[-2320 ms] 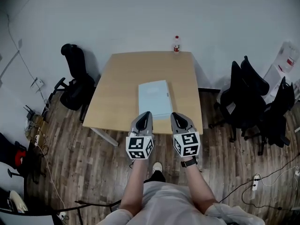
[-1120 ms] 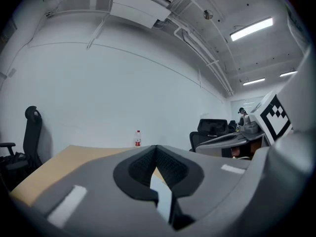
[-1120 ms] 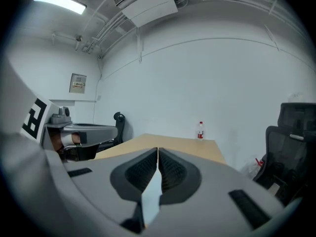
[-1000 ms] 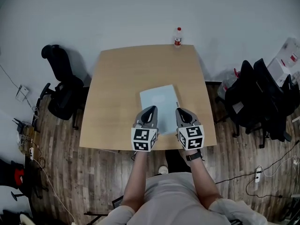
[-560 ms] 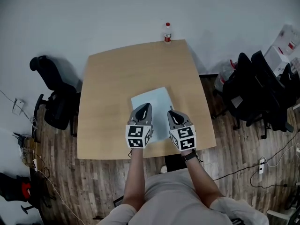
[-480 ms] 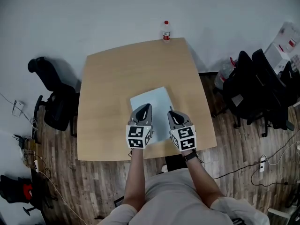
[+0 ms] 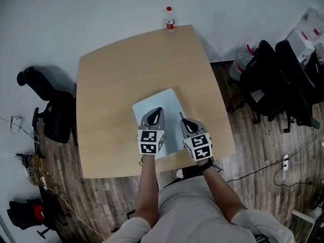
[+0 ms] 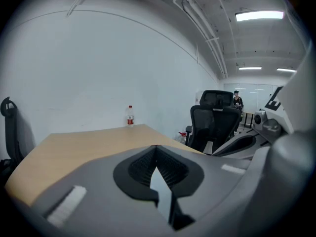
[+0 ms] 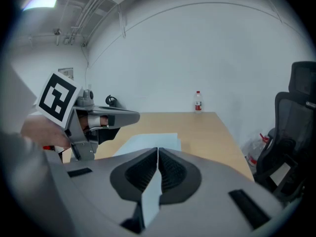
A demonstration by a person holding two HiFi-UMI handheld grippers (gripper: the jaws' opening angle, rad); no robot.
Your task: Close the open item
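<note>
A flat, pale blue-white rectangular item (image 7: 161,104) lies on the wooden table (image 7: 111,85), near its front edge. No raised lid or cover shows on it. My left gripper (image 7: 157,110) hovers over the item's near half, jaws shut with nothing between them. My right gripper (image 7: 183,120) is beside the item's right edge, also shut and empty. In the right gripper view the item (image 9: 148,141) lies just past my closed tips (image 9: 158,149), and the left gripper (image 9: 132,116) reaches in from the left. The left gripper view shows only its closed tips (image 8: 156,147) and bare table (image 8: 89,137).
A small bottle with a red label (image 7: 169,11) stands at the table's far edge, and shows again as the bottle (image 8: 130,115) and the bottle (image 9: 198,101). Black office chairs stand left (image 7: 50,110) and right (image 7: 278,70) of the table. A chair (image 8: 217,120) is close on the right.
Both grippers have moved forward from the table's front edge to over the pale item. The head view has shifted, so the table sits lower and more to the left.
</note>
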